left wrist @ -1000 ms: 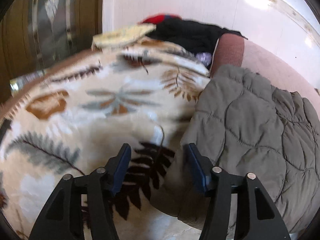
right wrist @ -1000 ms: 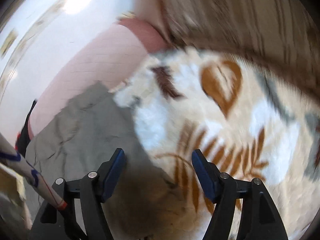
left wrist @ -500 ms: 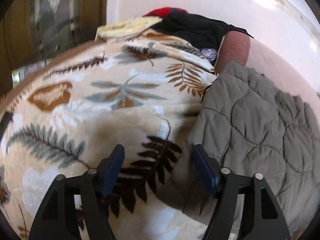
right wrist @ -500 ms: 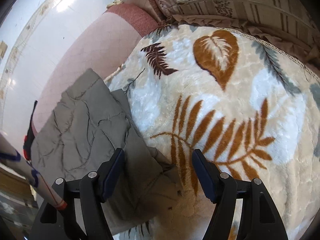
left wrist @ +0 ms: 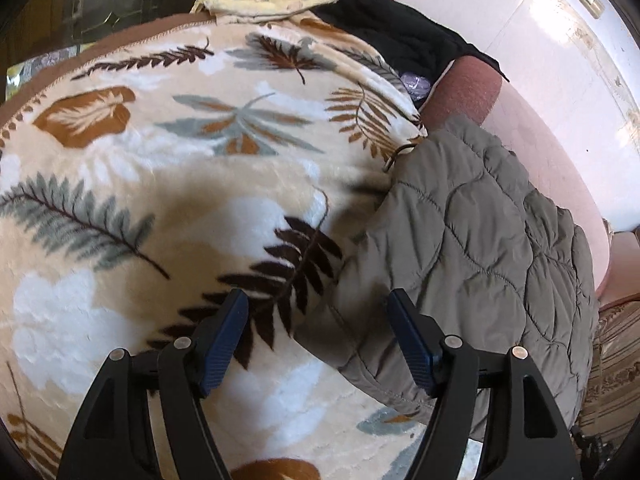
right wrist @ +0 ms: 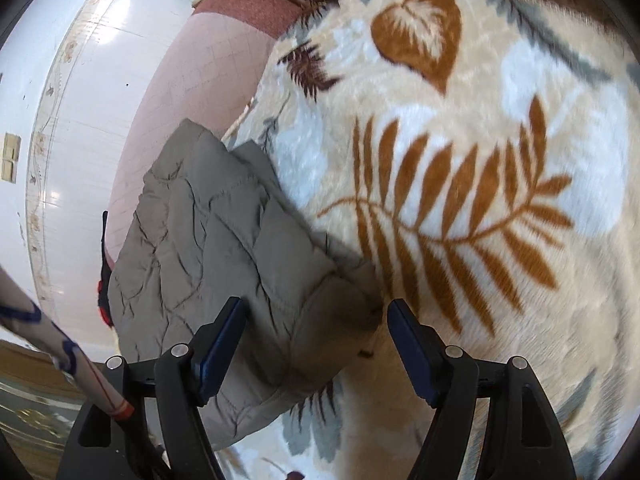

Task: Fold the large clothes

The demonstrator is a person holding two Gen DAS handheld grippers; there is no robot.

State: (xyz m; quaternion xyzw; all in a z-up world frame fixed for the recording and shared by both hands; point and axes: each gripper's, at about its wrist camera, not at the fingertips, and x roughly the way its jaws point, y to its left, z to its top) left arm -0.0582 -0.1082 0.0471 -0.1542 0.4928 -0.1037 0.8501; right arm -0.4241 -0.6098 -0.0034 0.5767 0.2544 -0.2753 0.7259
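Both tongs hold nothing: the left gripper (left wrist: 318, 336) is spreading its jaws wider, the right gripper (right wrist: 316, 338) stands wide. The grey quilted jacket (left wrist: 472, 248) lies just ahead of both, between their jaws, already doubled into a thick bundle on the leaf-print blanket (left wrist: 160, 160); final folds and tidying seem left.

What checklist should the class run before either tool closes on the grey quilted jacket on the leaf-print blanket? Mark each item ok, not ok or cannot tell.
1. Left tool unobstructed: ok, jaws opening, pads pressing nothing.
2. Right tool unobstructed: ok, jaws opening, nothing gripped.
3. Jacket edge between left jaws: ok, its corner lies there.
4. Jacket corner between right jaws: ok.
5. Blanket kept out of the grip: cannot tell, it lies directly beneath the jacket.
6. Jacket lying flat: not ok, layers are bunched and overlapping.
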